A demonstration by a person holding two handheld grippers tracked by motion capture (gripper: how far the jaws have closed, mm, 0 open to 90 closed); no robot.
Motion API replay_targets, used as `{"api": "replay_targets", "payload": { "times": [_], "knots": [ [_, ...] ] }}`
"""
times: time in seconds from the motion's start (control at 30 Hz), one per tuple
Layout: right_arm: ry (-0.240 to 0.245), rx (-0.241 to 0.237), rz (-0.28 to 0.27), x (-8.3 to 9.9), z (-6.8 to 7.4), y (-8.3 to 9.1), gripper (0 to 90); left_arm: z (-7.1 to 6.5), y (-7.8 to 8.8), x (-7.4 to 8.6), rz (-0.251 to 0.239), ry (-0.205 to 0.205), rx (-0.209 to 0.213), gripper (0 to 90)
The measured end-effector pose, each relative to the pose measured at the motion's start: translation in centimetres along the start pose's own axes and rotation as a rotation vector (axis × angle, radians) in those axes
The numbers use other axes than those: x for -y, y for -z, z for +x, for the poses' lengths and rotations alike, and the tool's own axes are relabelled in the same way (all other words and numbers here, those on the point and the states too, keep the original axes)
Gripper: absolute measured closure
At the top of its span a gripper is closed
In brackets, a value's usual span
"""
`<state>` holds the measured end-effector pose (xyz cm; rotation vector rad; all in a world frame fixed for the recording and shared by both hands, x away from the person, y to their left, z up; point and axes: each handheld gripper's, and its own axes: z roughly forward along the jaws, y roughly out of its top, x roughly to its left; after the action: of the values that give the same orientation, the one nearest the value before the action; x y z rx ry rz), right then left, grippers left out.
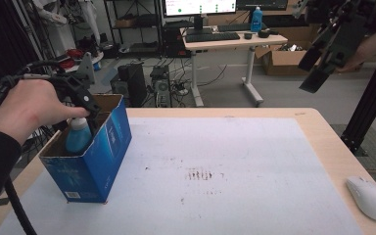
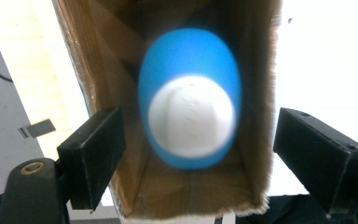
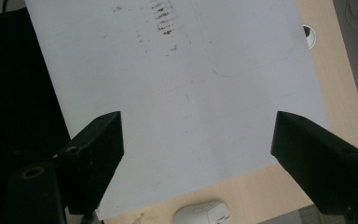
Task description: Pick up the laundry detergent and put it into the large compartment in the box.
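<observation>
A blue bottle with a white cap (image 1: 78,137) stands upright inside an open-topped blue cardboard box (image 1: 103,156) at the table's left edge. My left gripper (image 1: 90,110) hovers just above the box opening, pointing down. In the left gripper view the bottle (image 2: 189,116) is seen from above, blurred, inside the brown box walls (image 2: 256,93). The left gripper (image 2: 198,140) stands open, its pads wide of the cap and not touching it. My right gripper (image 1: 318,68) is held high at the upper right, open and empty (image 3: 198,135), looking down on the white mat (image 3: 191,70).
A white mat (image 1: 225,161) with a few dark smudges covers the wooden table. A white computer mouse (image 1: 368,197) lies at the near right corner, also at the bottom of the right gripper view (image 3: 200,215). Desks, shelves and cardboard boxes stand beyond the table.
</observation>
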<state>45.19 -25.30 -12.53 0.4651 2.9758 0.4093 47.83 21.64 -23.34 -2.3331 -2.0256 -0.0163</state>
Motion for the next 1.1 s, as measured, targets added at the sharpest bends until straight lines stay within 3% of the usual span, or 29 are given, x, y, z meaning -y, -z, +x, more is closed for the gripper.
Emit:
{"api": "replay_targets", "payload": {
  "times": [0.13,0.23,0.27,0.37,0.4,0.43,0.47,0.53,0.6,0.67,0.7,0.73,0.93,1.1],
  "knots": [
    [-0.002,0.002,-0.003,0.3,0.2,0.3,17.2,-1.3,1.8,0.3,-0.047,-0.037,-0.001,15.1],
    [-0.005,0.004,-0.007,0.5,0.2,0.4,17.2,-2.0,2.5,0.5,-0.053,-0.067,0.011,12.0],
    [-0.004,0.005,-0.006,0.5,0.2,0.5,17.2,-2.9,3.0,0.6,-0.063,-0.101,0.008,11.1],
    [-0.005,0.006,-0.009,0.6,0.2,0.5,17.2,-3.9,3.5,0.6,-0.073,-0.134,-0.001,5.1],
    [-0.007,0.005,-0.011,0.7,0.3,0.6,17.2,-4.9,3.8,0.7,-0.081,-0.17,0.011,4.0],
    [-0.006,0.005,-0.012,0.8,0.3,0.6,17.2,-4.9,3.8,0.7,-0.081,-0.17,0.011,2.9],
    [-0.008,0.004,-0.012,0.8,0.3,0.6,17.2,-6.0,4.0,0.7,-0.088,-0.207,0.028,2.1],
    [-0.008,0.004,-0.011,0.8,0.3,0.6,17.2,-6.6,4.0,0.7,-0.089,-0.225,0.028,1.3],
    [-0.008,0.003,-0.012,0.8,0.3,0.6,17.2,-8.3,4.0,0.8,-0.099,-0.287,0.057,0.9],
    [-0.008,0.005,-0.01,0.8,0.3,0.6,17.1,-9.6,3.9,0.8,-0.104,-0.329,0.053,0.3],
    [-0.008,0.004,-0.011,0.8,0.3,0.6,17.2,-9.6,3.9,0.8,-0.104,-0.329,0.053,0.3],
    [-0.008,0.003,-0.01,0.8,0.3,0.6,17.2,-10.8,3.7,0.8,-0.106,-0.358,0.062,0.3],
    [-0.01,0.004,-0.009,0.8,0.4,0.5,17.1,-13.3,3.0,0.5,-0.103,-0.412,0.062,0.3],
    [-0.009,0.002,-0.007,0.8,0.4,0.3,17.1,-14.3,2.5,0.3,-0.088,-0.44,0.056,0.3]
  ]
}}
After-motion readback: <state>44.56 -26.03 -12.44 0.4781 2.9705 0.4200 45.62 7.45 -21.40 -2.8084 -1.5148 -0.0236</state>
